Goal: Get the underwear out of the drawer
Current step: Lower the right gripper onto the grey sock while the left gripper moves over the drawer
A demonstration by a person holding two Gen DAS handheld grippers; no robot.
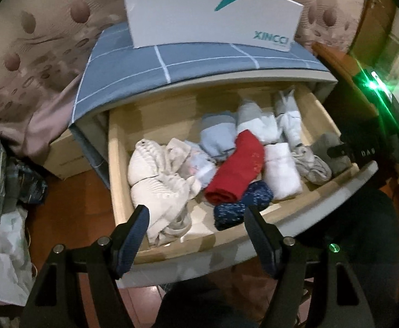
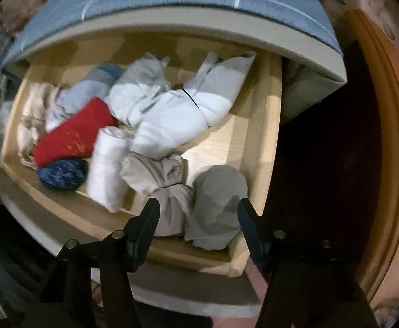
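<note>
Two hand-held grippers over one open drawer (image 2: pixel 273 136), full of rolled and crumpled underwear. Nearest to a grasp: the right hand-held gripper (image 2: pixel 198 207), pointing almost straight down at the drawer's front right corner. Directly below it, a grey roll (image 2: pixel 216 199), lying against the front wall and close to the right wall. Long axis of that roll running roughly back to front in the drawer, so across the line between the two fingers; a close would likely squeeze its short width, which suits a pinch. Jaws spread, straddling the roll and part of a beige bundle (image 2: pixel 172 207) just beside it on the left; pads not seen pressing on cloth, nothing lifted. Some risk, judging from the spacing, of catching the beige bundle together with the grey one.

Left hand-held gripper (image 1: pixel 196 218) also spread and empty, tilted down over the front left part, above a cream heap (image 1: pixel 155 180) and near a red roll (image 1: pixel 235 169), well apart from the grey roll. Right hand clearly the nearer.
</note>
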